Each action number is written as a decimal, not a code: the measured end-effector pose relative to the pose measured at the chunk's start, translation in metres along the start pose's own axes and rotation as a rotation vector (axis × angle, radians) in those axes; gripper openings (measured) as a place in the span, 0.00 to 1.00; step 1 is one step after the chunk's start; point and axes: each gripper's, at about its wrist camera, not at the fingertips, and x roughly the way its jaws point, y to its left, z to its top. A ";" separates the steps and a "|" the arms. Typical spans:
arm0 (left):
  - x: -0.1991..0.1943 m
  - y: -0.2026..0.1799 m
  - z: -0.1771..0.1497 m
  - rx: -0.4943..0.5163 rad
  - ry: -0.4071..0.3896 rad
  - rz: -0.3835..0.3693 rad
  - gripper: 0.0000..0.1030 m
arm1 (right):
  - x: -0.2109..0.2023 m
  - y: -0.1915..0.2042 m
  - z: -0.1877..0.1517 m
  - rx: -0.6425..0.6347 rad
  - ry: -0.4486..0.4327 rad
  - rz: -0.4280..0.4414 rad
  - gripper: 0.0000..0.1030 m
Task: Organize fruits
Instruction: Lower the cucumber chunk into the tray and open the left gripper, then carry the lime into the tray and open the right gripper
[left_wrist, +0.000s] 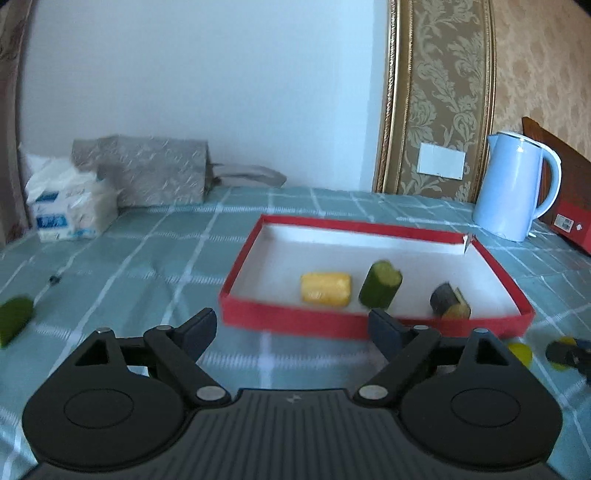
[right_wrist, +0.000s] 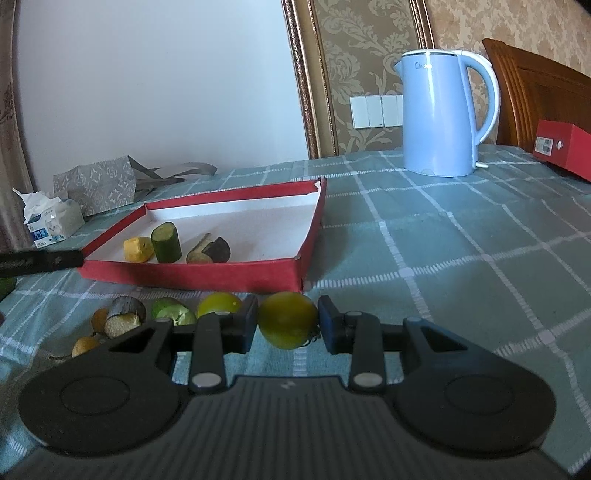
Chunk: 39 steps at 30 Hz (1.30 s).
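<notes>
One faint logo on kettle (right_wrist: 439, 110)

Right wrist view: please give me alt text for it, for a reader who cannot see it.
The right claw straddles a yellow-green fruit on a checked cloth, fingers either side, not visibly gripping. Behind it a red tray holds three cut pieces; more fruit lies left of the claw. A blue kettle stands behind.
</notes>
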 end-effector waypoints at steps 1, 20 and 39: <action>0.000 0.002 -0.002 -0.005 0.014 0.002 0.89 | -0.001 0.000 0.000 0.000 -0.002 0.000 0.32; 0.005 0.013 -0.012 -0.040 0.088 0.056 0.89 | 0.033 0.043 0.059 -0.161 -0.064 -0.070 0.32; 0.011 0.006 -0.012 -0.011 0.108 0.018 0.89 | 0.122 0.042 0.072 -0.127 0.096 -0.145 0.32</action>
